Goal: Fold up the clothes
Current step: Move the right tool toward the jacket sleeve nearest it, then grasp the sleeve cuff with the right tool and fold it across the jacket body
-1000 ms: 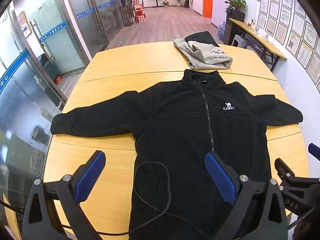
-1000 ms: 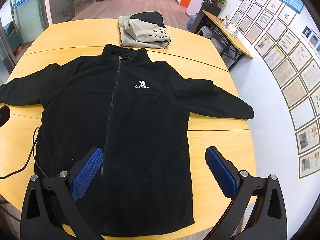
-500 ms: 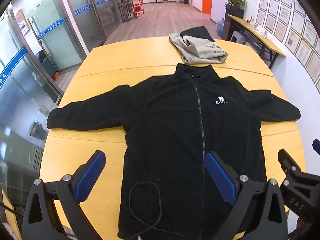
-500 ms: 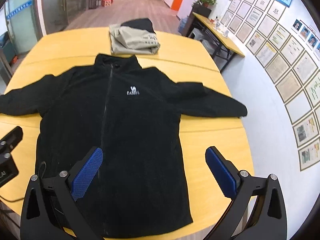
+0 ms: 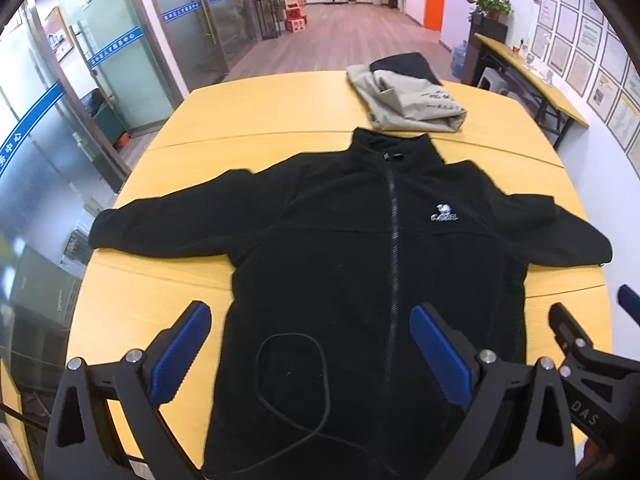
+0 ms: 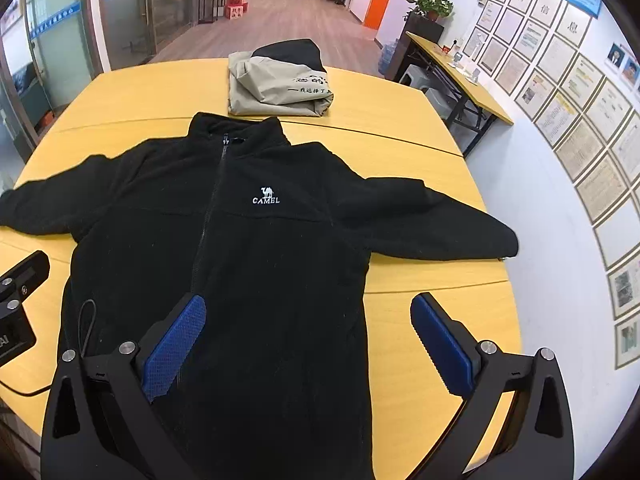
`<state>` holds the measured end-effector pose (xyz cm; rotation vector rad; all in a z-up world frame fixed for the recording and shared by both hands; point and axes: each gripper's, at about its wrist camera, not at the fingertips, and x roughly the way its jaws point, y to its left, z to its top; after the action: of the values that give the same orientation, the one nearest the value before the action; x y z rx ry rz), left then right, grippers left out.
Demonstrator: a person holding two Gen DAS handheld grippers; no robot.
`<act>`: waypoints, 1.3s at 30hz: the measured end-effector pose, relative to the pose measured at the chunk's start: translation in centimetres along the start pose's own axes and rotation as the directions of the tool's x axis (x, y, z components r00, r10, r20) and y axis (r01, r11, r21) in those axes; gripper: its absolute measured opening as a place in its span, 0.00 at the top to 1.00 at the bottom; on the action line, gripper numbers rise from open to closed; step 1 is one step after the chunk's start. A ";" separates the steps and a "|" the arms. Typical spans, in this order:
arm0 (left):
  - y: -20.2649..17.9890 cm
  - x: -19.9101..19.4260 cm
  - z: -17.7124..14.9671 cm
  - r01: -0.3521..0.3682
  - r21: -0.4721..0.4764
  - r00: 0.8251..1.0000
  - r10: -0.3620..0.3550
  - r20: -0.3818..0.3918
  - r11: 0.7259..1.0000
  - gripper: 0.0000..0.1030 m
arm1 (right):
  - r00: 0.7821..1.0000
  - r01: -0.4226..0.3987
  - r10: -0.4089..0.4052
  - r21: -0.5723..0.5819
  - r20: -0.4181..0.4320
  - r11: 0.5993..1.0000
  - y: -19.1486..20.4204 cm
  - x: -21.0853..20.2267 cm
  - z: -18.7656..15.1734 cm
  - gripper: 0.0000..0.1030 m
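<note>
A black fleece jacket (image 5: pixel 360 264) with a white CAMEL logo lies flat, front up and zipped, sleeves spread, on the yellow table (image 5: pixel 256 120). It also shows in the right wrist view (image 6: pixel 256 248). My left gripper (image 5: pixel 310 344) is open and empty, above the jacket's lower left part. My right gripper (image 6: pixel 308 336) is open and empty, above the jacket's lower right part. The right gripper's body shows at the right edge of the left wrist view (image 5: pixel 592 372).
A folded beige and black garment (image 5: pixel 404 96) lies at the table's far side, behind the collar; it also shows in the right wrist view (image 6: pixel 280 80). A thin black cable (image 5: pixel 292 380) loops over the jacket's lower part. The left gripper's body (image 6: pixel 16 308) shows at the left.
Both grippers have pulled back and up from the jacket, so more of the jacket and table shows. The cable loop now lies over the lower hem area. Both grippers stay open.
</note>
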<state>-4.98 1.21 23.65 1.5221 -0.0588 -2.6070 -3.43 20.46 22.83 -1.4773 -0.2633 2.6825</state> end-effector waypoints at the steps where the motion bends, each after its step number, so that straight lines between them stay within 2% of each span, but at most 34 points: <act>1: -0.2 0.2 0.1 -0.003 -0.008 1.000 0.003 0.003 1.000 0.01 | 1.000 -0.008 0.008 -0.009 0.026 1.000 -0.7 0.1 0.0 0.00; 3: -0.5 0.5 0.4 -0.009 -0.025 1.000 0.009 0.008 1.000 0.01 | 0.997 -0.023 0.024 -0.023 0.079 0.999 -2.2 0.4 0.0 0.00; 7: -1.3 1.3 1.0 -0.020 -0.059 1.000 0.021 0.019 0.998 0.01 | 0.981 -0.052 0.042 0.050 0.192 0.997 -9.9 2.3 -0.2 0.00; 8: -1.4 1.5 1.1 -0.022 -0.067 0.999 0.024 0.022 0.997 0.01 | 0.981 -0.058 0.041 0.086 0.190 0.995 -12.4 3.8 -0.2 0.00; 9: -1.6 1.6 1.3 -0.025 -0.076 0.999 0.027 0.025 0.997 0.01 | 0.981 -0.060 0.036 0.123 0.188 0.991 -14.9 5.4 -0.3 0.00; 14: -2.5 2.6 2.0 -0.038 -0.118 0.998 0.043 0.037 0.992 0.01 | 0.988 0.038 -0.081 0.305 0.129 0.952 -28.7 14.3 -2.7 0.00; 17: -3.1 3.1 2.4 -0.046 -0.143 0.998 0.053 0.045 0.989 0.01 | 0.993 0.040 -0.085 0.452 0.080 0.891 -36.8 19.3 -4.5 0.00; 19: -2.5 3.7 2.3 -0.098 -0.168 0.994 0.105 0.034 0.981 0.01 | 0.995 0.039 -0.079 0.518 0.055 0.855 -41.0 22.3 -5.3 0.00; 22: -1.7 4.0 2.0 -0.170 -0.184 0.985 0.175 0.010 0.968 0.01 | 0.997 0.071 -0.082 0.554 -0.005 0.829 -44.7 26.5 -5.5 0.00; 26: -1.0 3.9 1.5 -0.203 -0.206 0.979 0.203 -0.021 0.957 0.01 | 0.997 0.079 -0.080 0.573 -0.023 0.816 -47.1 29.6 -5.3 0.02; 27: -1.0 3.8 1.4 -0.213 -0.202 0.977 0.212 -0.024 0.956 0.01 | 0.996 0.084 -0.078 0.570 -0.035 0.817 -47.5 30.3 -5.2 0.09; 28: -1.1 3.8 1.3 -0.223 -0.197 0.975 0.222 -0.027 0.955 0.01 | 0.997 0.078 -0.060 0.573 -0.050 0.816 -47.8 31.1 -5.2 0.23; 29: -1.2 3.8 1.3 -0.232 -0.193 0.973 0.231 -0.029 0.954 0.01 | 0.997 0.071 -0.041 0.577 -0.064 0.813 -48.1 31.8 -5.3 0.33; 30: -1.3 3.6 1.1 -0.234 -0.189 0.972 0.233 -0.031 0.954 0.01 | 0.997 0.057 -0.018 0.591 -0.071 0.805 -48.4 32.2 -5.3 0.36; 32: -1.5 3.4 0.9 -0.233 -0.188 0.972 0.231 -0.033 0.954 0.01 | 0.999 0.044 -0.020 0.618 -0.045 0.785 -49.3 31.9 -5.6 0.49; 33: -1.5 3.3 0.8 -0.230 -0.190 0.973 0.228 -0.034 0.954 0.01 | 0.999 0.044 -0.024 0.628 -0.041 0.777 -49.7 31.7 -5.7 0.58; 34: -1.5 3.2 0.7 -0.228 -0.190 0.974 0.226 -0.034 0.955 0.01 | 0.999 0.037 -0.028 0.639 -0.025 0.768 -50.1 31.4 -5.9 0.79; 35: -1.4 3.2 0.5 -0.228 -0.188 0.974 0.225 -0.035 0.955 0.01 | 1.000 0.027 -0.029 0.650 -0.008 0.759 -50.4 31.0 -6.0 0.89; 36: -1.2 3.1 0.5 -0.229 -0.188 0.973 0.227 -0.033 0.955 0.01 | 1.000 0.007 -0.021 0.655 0.013 0.755 -50.5 30.6 -6.0 0.89; 39: -0.4 3.1 0.2 -0.225 -0.200 0.974 0.223 -0.033 0.954 0.01 | 0.994 -0.002 -0.068 0.616 0.089 0.788 -49.7 27.5 -4.8 0.90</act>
<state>-6.72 1.20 21.05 1.3720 0.0321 -2.3480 -15.25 73.75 6.42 -1.1028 0.5387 2.4508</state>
